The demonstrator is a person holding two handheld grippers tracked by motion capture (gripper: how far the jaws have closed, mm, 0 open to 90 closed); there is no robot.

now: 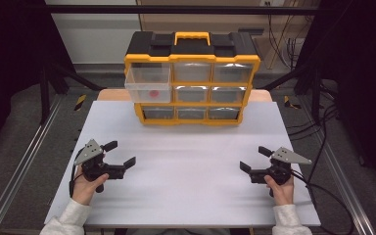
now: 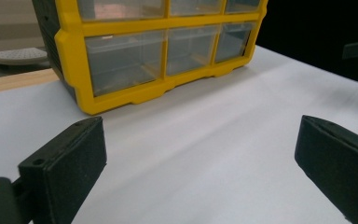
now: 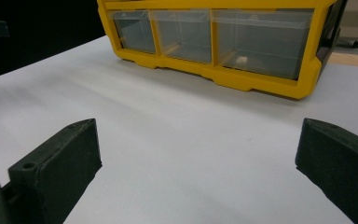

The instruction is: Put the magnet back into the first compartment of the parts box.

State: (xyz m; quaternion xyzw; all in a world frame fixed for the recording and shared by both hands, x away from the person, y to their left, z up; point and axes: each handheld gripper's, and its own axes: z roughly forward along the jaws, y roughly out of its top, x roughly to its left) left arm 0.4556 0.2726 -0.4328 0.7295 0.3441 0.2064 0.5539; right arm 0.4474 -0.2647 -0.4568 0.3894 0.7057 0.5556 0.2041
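A yellow and black drawer organizer (image 1: 192,78) stands at the far middle of the white table (image 1: 186,171). Its top-left clear drawer (image 1: 148,84) is pulled out, and a small red object (image 1: 152,93) lies inside it. My left gripper (image 1: 120,153) rests open near the table's front left, held by a hand. My right gripper (image 1: 253,159) rests open at the front right, jaws pointing toward the cabinet. The left gripper view shows the organizer's bottom drawers (image 2: 168,51) ahead of wide-apart jaws. In the right gripper view a small white item (image 3: 241,60) lies in the bottom-right drawer (image 3: 261,42).
Aluminium rails (image 1: 24,161) run along both sides of the table. Black cables (image 1: 323,191) trail off at the right. A wooden bench edge (image 1: 110,95) shows behind the table. The table's white surface lies between the grippers and the organizer.
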